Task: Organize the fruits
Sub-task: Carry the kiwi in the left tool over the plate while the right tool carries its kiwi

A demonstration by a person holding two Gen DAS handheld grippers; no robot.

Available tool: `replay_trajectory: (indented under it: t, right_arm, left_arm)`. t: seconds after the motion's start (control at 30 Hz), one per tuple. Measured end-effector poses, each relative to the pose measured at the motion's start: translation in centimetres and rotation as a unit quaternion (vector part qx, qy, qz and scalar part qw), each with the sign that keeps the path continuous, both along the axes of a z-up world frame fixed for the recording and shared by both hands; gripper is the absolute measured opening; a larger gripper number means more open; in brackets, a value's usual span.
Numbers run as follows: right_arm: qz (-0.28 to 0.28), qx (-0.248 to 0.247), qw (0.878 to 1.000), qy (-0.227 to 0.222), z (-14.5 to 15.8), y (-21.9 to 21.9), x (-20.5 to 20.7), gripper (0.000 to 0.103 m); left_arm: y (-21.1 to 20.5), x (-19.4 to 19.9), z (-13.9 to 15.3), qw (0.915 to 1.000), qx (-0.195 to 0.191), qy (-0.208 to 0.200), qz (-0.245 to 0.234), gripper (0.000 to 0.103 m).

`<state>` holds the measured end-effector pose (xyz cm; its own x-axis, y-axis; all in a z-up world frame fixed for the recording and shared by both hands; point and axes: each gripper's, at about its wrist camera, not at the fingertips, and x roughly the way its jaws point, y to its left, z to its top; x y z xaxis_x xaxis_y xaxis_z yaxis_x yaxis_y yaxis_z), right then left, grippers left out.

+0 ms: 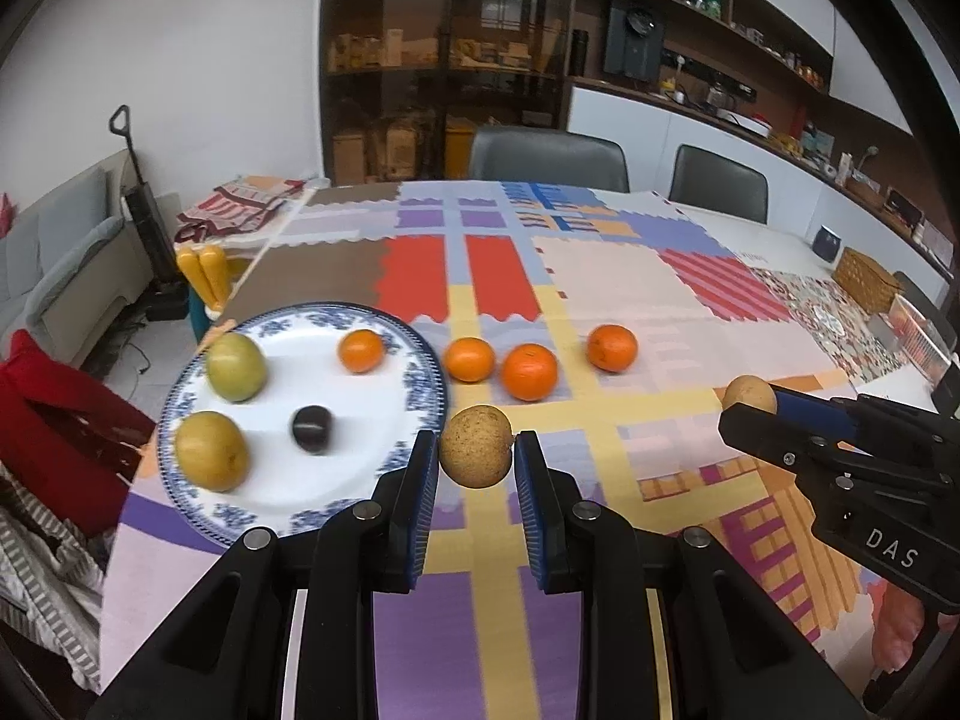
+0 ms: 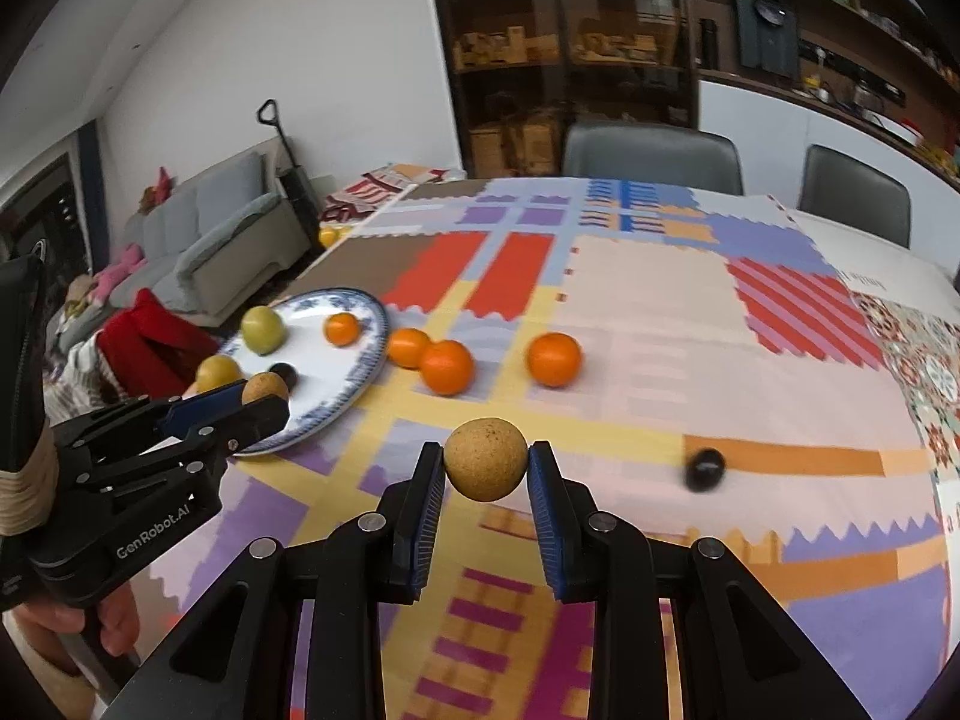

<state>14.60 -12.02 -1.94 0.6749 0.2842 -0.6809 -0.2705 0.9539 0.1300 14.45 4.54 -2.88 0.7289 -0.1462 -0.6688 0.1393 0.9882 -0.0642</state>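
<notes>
My left gripper (image 1: 476, 450) is shut on a brown speckled round fruit (image 1: 476, 447), held just right of the blue-and-white plate (image 1: 312, 507). The plate holds two green-yellow fruits (image 1: 236, 366), a dark plum (image 1: 311, 429) and an orange (image 1: 360, 351). Three oranges (image 1: 530, 371) lie on the cloth right of the plate. My right gripper (image 2: 486, 462) is shut on a second brown fruit (image 2: 486, 459) above the cloth. It also shows in the left wrist view (image 1: 750, 405). A loose dark plum (image 2: 704, 469) lies on the cloth at right.
The table wears a colourful patchwork cloth (image 1: 600, 276). Two grey chairs (image 1: 549, 159) stand at its far side. A wicker basket (image 1: 867, 279) and boxes sit at the right edge. A sofa (image 2: 204, 228) and a red item (image 1: 54, 438) are to the left, off the table.
</notes>
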Motion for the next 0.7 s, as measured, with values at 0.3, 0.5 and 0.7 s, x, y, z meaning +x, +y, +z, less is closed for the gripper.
replay_trajectory:
  t: [0.3,0.5,0.7]
  right_arm:
    - [0.046,0.001,0.999,-0.015,1.0,3.9,1.0,0.030]
    - [0.068,0.004,0.998,-0.011,1.0,6.1,2.5,0.030]
    - [0.088,0.004,0.996,-0.011,0.8,8.6,4.2,0.030]
  left_arm:
    - [2.9,-0.1,0.8,0.9993,0.017,-0.020,0.025,0.026]
    - [4.8,0.8,0.8,0.9982,0.035,-0.026,0.042,0.026]
    - [7.0,2.3,0.1,0.9976,0.036,-0.016,0.057,0.026]
